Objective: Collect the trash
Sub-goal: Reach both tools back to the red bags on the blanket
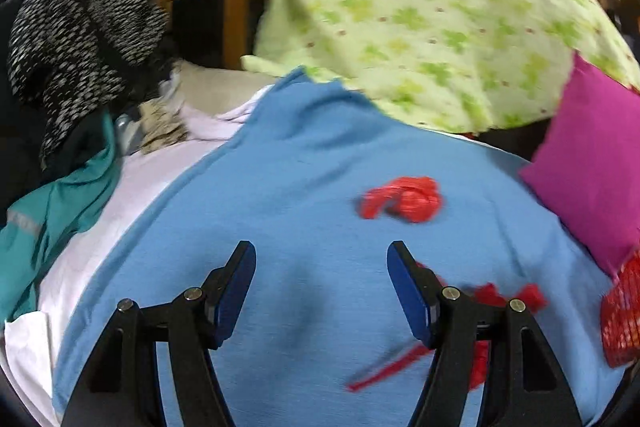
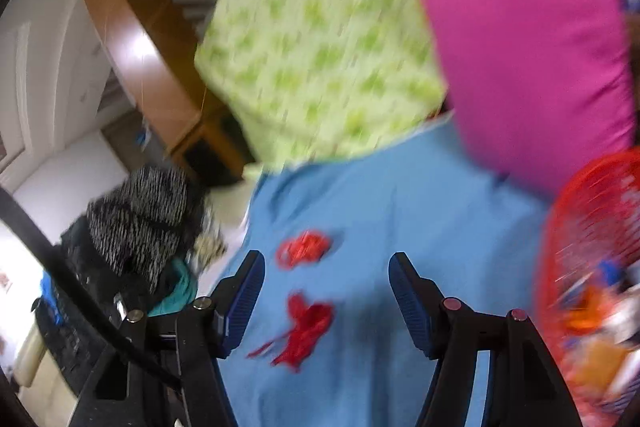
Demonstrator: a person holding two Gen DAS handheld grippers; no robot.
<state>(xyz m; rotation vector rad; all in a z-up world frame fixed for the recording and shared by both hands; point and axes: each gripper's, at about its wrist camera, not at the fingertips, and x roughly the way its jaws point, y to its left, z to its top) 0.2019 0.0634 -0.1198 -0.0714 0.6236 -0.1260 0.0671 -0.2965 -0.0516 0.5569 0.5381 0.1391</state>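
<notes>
A: How do the two claws stand?

B: The left gripper (image 1: 322,259) has its jaws spread wide with nothing between them, only blue cloth (image 1: 304,187) below. The right gripper (image 2: 327,269) is spread just as wide and also holds nothing. Neither one touches any trash.

A: Where is the trash?

B: Two scraps of red plastic lie on the blue cloth. In the left wrist view, a crumpled red wad (image 1: 402,203) sits ahead of the right-hand fingertip, clear of it. A second red scrap (image 1: 492,297) lies partly hidden behind that same finger, with a thin red strip trailing toward the bottom of the frame. In the right wrist view, the crumpled red wad (image 2: 304,249) lies just ahead of the left-hand fingertip, and the second red scrap (image 2: 308,327) lies in the gap between the fingers, nearer the left one.

A: What else is around?

B: A red mesh basket (image 2: 592,227) stands at the right edge, with blurred colourful things inside it. A magenta pillow (image 2: 528,59) rests beside the basket, and a pale green flowered cloth (image 1: 420,11) is heaped behind the blue cloth. To the left lie a black-and-white speckled garment (image 1: 80,39) and a teal garment (image 1: 60,211) on a white sheet (image 1: 136,183). Both views are blurred.
</notes>
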